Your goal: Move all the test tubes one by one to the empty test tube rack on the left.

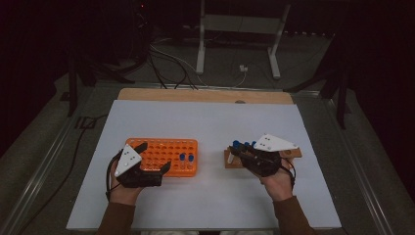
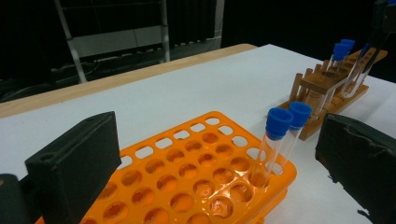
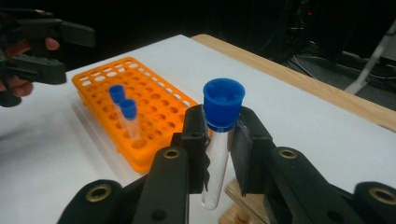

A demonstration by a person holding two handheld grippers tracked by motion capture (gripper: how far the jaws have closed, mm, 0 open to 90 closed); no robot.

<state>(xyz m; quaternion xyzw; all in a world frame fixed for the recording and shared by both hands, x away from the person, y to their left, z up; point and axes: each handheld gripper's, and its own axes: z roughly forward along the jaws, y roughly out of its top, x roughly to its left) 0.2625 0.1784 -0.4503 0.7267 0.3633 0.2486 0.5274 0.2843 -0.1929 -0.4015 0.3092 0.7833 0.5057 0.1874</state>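
My right gripper (image 3: 219, 133) is shut on a clear test tube (image 3: 215, 172) with a blue cap (image 3: 224, 99), gripping it just under the cap. The tube hangs above the wooden rack (image 1: 293, 153), its rounded end free. More blue-capped tubes (image 2: 341, 49) stand in that wooden rack (image 2: 327, 88). An orange rack (image 1: 166, 152) lies to the left with two blue-capped tubes (image 1: 186, 157) at its right end. My left gripper (image 1: 155, 155) stands open at the orange rack's near-left corner, and between its jaws I see the orange rack (image 2: 187, 177) and its two tubes (image 2: 282, 128).
A white sheet (image 1: 205, 127) covers the table, with a wooden strip (image 1: 205, 95) along the far edge. Beyond it, cables (image 1: 166, 56) and a white metal stand (image 1: 240, 29) sit on the dark floor. Open sheet lies between the two racks.
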